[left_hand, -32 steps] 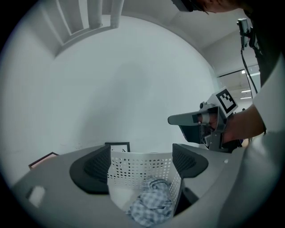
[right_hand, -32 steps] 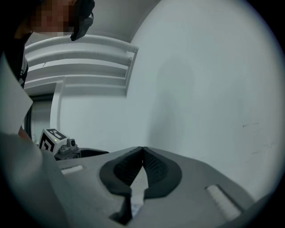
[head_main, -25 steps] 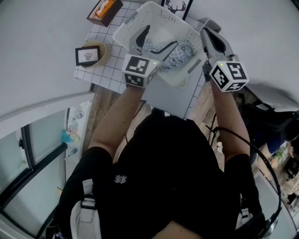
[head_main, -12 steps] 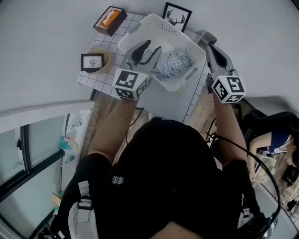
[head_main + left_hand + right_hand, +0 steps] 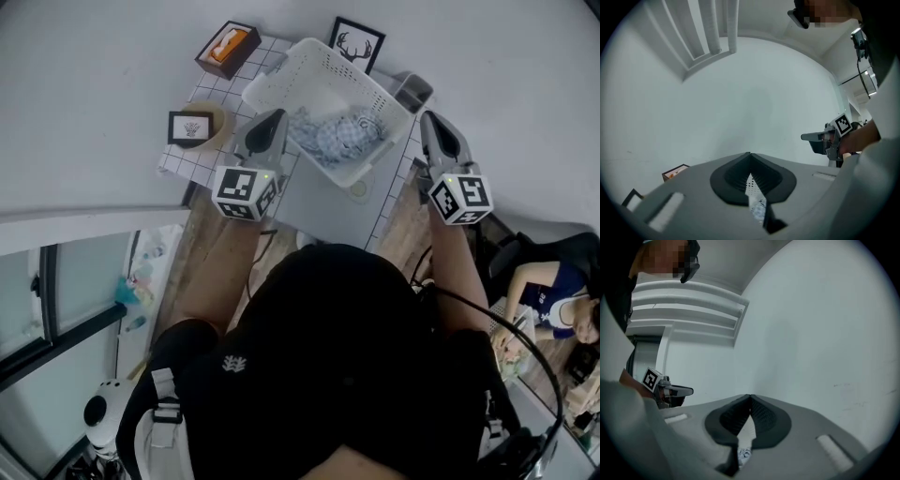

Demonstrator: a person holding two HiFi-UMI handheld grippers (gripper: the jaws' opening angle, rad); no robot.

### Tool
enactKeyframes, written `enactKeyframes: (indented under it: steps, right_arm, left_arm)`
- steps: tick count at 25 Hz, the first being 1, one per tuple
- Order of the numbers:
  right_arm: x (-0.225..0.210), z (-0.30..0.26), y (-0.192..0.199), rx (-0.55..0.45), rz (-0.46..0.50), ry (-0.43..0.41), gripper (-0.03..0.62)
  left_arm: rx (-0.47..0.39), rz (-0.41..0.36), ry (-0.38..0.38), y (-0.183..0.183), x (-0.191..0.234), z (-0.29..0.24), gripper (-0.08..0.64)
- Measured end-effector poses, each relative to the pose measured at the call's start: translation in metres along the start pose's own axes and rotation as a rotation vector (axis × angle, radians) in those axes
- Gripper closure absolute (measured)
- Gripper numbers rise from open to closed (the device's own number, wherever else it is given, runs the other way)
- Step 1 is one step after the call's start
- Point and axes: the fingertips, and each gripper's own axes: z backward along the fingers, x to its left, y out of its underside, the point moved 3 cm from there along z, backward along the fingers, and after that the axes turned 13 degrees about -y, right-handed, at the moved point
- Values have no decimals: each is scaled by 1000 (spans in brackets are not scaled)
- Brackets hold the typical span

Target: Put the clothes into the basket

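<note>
Holding the left gripper clenched on nothing, its jaws having just been closing, tips met just beside the near-left wall of the basket. Keeping the right gripper clenched as well, empty, just off the basket's right side. Aiming each of them level over the grid-patterned worktop. Looking down on the blue-patterned clothes, bunched inside the white basket toward its near side. Farther back, facing a framed deer picture propped behind the basket, and off to the far left an orange-topped box.
</note>
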Motion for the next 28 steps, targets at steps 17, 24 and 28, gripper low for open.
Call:
enactKeyframes:
  steps: [17, 24, 28]
  right_arm:
    - [17, 19, 18, 29, -4, -35, 591]
    - [18, 30, 23, 48, 27, -42, 591]
    - [13, 30, 24, 48, 24, -55, 591]
  left_arm:
    - [4, -23, -35, 0, 2, 28, 554]
    - [30, -14, -17, 9, -13, 31, 554]
    - [25, -28, -17, 4, -18, 29, 554]
